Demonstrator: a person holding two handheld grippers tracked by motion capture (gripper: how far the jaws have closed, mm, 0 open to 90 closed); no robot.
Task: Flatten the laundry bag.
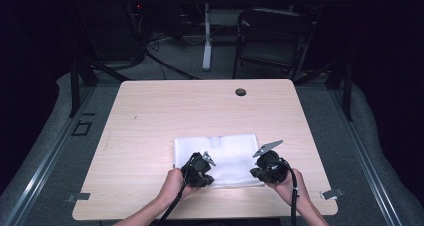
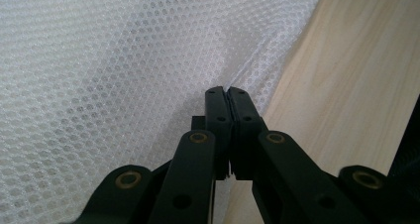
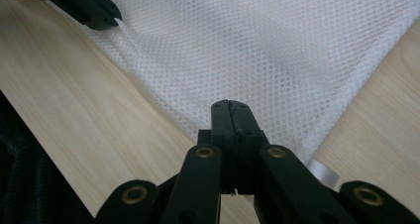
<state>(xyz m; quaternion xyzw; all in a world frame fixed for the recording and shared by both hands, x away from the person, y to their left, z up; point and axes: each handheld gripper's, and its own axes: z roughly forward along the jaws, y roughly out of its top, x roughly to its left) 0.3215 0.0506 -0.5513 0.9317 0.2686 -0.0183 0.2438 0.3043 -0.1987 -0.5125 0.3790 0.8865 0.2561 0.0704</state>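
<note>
Pale wooden table (image 1: 150, 116) under white mesh cloth (image 1: 230, 151), dark room behind

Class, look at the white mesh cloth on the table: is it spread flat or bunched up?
Spread flat: the white mesh cloth lies as a rectangle on the table.

The cloth (image 1: 220, 158) on the table (image 1: 165, 111) is a white mesh, open-woven with tiny round holes, soft and matt. The table is pale wood grain, smooth with a faint sheen. On the cloth's near edge, both grippers' jaws look like matt black plastic with brass-coloured rivets.
</note>
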